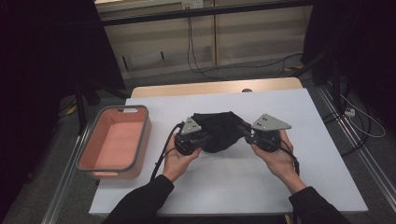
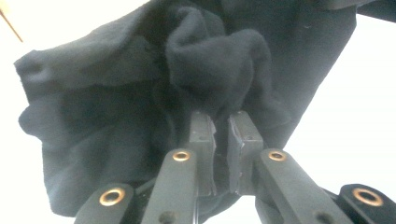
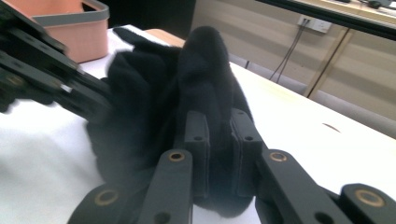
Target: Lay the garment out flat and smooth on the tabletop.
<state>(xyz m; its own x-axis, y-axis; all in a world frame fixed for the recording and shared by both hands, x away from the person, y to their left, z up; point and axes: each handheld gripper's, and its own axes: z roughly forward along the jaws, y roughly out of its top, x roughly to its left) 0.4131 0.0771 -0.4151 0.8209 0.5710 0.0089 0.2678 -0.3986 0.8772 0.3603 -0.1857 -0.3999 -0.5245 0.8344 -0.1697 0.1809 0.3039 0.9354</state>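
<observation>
A crumpled black cloth (image 1: 217, 130) lies bunched at the middle of the white table (image 1: 233, 182), held from both sides. My left gripper (image 1: 204, 136) grips its left edge; in the left gripper view the jaws pinch a fold of the black cloth (image 2: 219, 70) between their pads (image 2: 203, 140). On the other side, my right gripper (image 1: 243, 130) is shut on the cloth's right edge. The right gripper view has a thick fold of the cloth (image 3: 205, 65) squeezed between its jaws, and the left gripper (image 3: 93, 100) reaches in from the left.
A salmon-pink bin with a grey rim (image 1: 114, 142) stands at the table's left edge; its corner (image 3: 74, 28) appears in the right gripper view. Cables trail from both grippers. Bare white tabletop lies in front and to the right; dark curtains flank the table.
</observation>
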